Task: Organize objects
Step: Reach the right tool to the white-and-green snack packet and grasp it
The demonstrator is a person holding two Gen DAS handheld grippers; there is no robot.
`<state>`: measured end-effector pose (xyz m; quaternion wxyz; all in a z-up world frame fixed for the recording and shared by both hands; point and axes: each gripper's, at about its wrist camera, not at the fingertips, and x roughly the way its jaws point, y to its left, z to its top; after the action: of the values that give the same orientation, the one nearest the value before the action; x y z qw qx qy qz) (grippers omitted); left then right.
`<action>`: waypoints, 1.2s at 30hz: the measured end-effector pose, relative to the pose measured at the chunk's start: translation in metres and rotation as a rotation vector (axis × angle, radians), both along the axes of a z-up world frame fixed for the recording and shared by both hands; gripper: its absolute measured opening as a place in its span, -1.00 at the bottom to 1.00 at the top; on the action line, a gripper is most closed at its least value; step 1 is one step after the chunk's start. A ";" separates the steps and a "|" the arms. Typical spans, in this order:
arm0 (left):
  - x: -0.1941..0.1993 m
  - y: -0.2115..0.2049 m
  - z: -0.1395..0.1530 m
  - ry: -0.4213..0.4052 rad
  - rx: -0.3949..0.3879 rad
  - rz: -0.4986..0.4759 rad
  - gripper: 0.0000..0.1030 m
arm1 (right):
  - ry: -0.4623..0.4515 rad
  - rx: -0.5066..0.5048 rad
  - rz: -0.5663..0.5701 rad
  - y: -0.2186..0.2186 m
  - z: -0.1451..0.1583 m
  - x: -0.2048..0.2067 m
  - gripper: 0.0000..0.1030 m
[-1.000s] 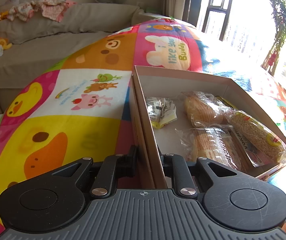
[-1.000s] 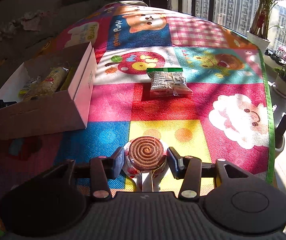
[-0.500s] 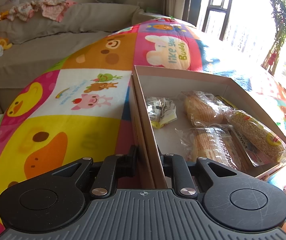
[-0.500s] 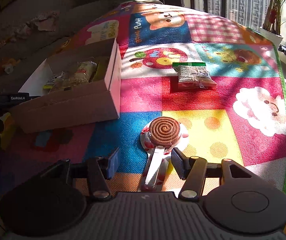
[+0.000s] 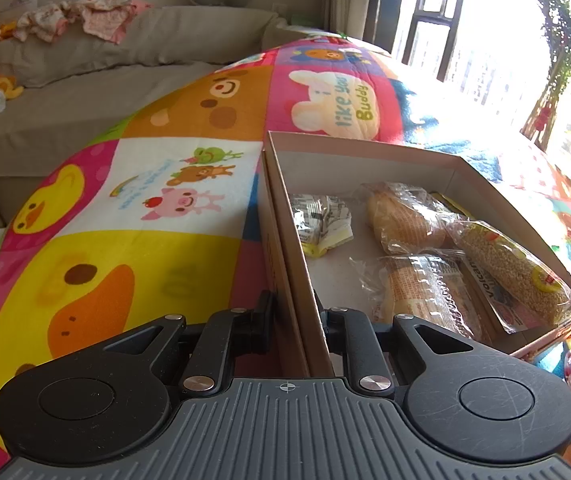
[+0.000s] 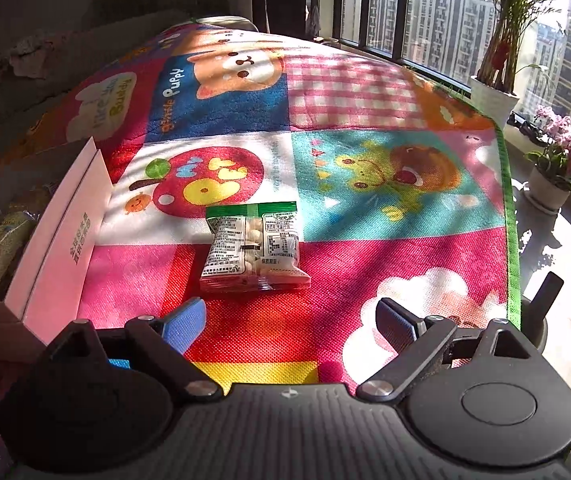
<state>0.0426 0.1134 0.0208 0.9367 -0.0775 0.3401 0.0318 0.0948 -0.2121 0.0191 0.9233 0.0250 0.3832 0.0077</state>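
Packet [image 6: 254,249] of white pellets lies flat on mat just right of box [image 6: 59,242], light, crinkly, best pinched across its middle; right gripper [image 6: 291,326] fingers opening, empty; left gripper [image 5: 292,322] fingers clamp box wall.

The left gripper [image 5: 292,312] is black: ribbed grey deck, two round housings with circular caps, silver screws on angled links, a small crosshair mark. The right gripper [image 6: 289,322] matches, with blue pads [image 6: 183,326] on its jaws.

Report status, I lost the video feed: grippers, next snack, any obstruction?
Left gripper shut on box wall. Right gripper opening, nothing between fingers. Snack packet ahead on mat, path clear.
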 end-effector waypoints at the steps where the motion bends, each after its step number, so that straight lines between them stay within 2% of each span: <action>1: 0.000 0.000 0.000 0.001 -0.001 -0.001 -0.64 | 0.002 0.019 -0.016 -0.005 -0.002 0.007 0.80; 6: 0.001 -0.001 0.000 0.001 -0.002 0.002 -0.66 | 0.011 0.148 -0.062 -0.019 -0.013 0.042 0.91; 8: 0.001 -0.001 0.000 0.001 -0.002 0.002 -0.66 | 0.002 0.157 -0.055 -0.013 -0.014 0.049 0.99; 13: 0.001 -0.001 0.000 0.001 -0.003 0.001 -0.65 | 0.000 0.110 0.036 0.025 -0.016 0.068 1.00; 16: 0.001 -0.002 0.000 0.001 -0.005 0.000 -0.64 | -0.007 0.027 0.090 0.049 -0.019 0.073 0.98; 17: 0.002 -0.001 0.000 0.001 -0.006 0.000 -0.64 | -0.013 -0.023 0.109 0.058 -0.020 0.072 0.87; 19: 0.002 -0.001 -0.001 0.001 -0.006 0.001 -0.64 | -0.031 -0.066 0.135 0.066 -0.018 0.068 0.66; 20: 0.002 -0.001 -0.001 0.000 -0.006 0.001 -0.65 | -0.027 -0.049 0.151 0.067 -0.016 0.065 0.41; 21: 0.002 -0.001 0.000 0.001 -0.007 0.001 -0.64 | -0.021 -0.048 0.153 0.068 -0.014 0.064 0.37; 24: 0.002 -0.001 0.000 0.000 -0.007 -0.001 -0.64 | -0.018 -0.064 0.158 0.066 -0.013 0.055 0.35; 28: 0.002 -0.001 -0.001 0.001 -0.006 -0.001 -0.64 | 0.011 -0.035 0.132 0.054 -0.009 0.038 0.34; 36: 0.002 -0.001 -0.001 0.001 0.001 0.003 -0.66 | -0.018 0.008 0.146 0.039 0.023 -0.039 0.34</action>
<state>0.0446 0.1123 0.0196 0.9365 -0.0775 0.3405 0.0336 0.0559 -0.1727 0.0419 0.9235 0.0007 0.3758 0.0770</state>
